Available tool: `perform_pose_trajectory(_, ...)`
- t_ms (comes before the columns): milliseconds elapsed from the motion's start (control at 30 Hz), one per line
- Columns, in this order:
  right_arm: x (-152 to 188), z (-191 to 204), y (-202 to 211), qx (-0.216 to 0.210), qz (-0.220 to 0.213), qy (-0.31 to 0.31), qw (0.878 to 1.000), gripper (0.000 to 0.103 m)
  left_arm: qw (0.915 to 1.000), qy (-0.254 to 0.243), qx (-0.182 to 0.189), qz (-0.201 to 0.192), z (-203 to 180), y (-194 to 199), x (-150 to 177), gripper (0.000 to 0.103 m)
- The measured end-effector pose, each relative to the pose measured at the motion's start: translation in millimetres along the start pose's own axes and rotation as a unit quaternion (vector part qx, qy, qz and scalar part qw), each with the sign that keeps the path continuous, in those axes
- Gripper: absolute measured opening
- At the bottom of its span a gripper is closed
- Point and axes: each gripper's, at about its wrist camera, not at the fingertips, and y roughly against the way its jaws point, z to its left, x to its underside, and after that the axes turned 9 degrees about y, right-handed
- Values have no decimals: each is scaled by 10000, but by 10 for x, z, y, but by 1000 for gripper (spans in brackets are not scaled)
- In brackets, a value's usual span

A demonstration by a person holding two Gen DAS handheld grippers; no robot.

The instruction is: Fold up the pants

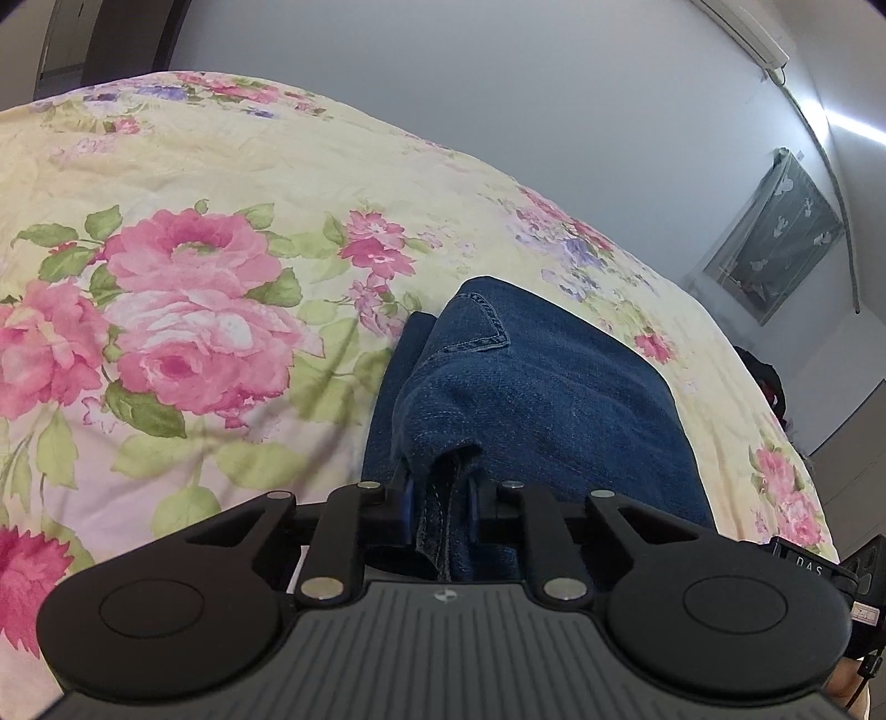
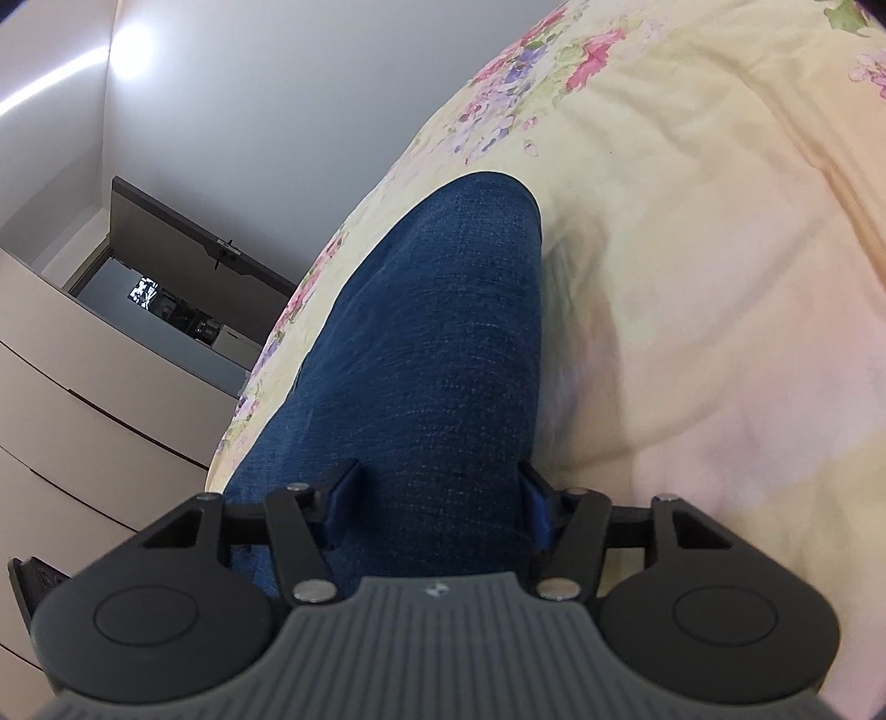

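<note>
Blue denim pants point(image 1: 531, 382) lie on a floral bedspread point(image 1: 183, 310). In the left wrist view my left gripper point(image 1: 440, 498) is shut on a bunched edge of the pants, with a stitched pocket corner visible just beyond it. In the right wrist view the pants point(image 2: 437, 343) stretch away as a folded band with a rounded far end. My right gripper point(image 2: 437, 504) is open, its blue-padded fingers point(image 2: 343, 504) standing on either side of the band, with denim filling the space between them.
The bedspread point(image 2: 692, 277) fills the right of the right wrist view. White drawers point(image 2: 83, 399) and a dark doorway point(image 2: 183, 288) stand past the bed's left edge. A wall, an air conditioner point(image 1: 747, 39) and a covered frame point(image 1: 775, 232) lie beyond the bed.
</note>
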Motion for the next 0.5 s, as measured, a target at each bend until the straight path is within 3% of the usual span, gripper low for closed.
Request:
perform_pose_trajectory(67, -1, 19, 25, -1, -47, 86, 10000, 42, 10000, 17, 35, 4, 3, 21, -14, 18)
perform_pose_trajectory(367, -114, 42, 157, -296, -350, 142, 9988, 34, 9988, -134, 379, -266, -56, 250, 15, 16)
perform_pose_trajectory(433, -158, 47, 171, -359, -353, 291, 9983, 33, 9995, -12, 288, -106, 41, 204, 73, 16)
perform_pose_trajectory(500, -165, 41, 99, -269, -81, 455, 9986, 34, 9997, 77, 1, 228, 171, 17, 181, 16)
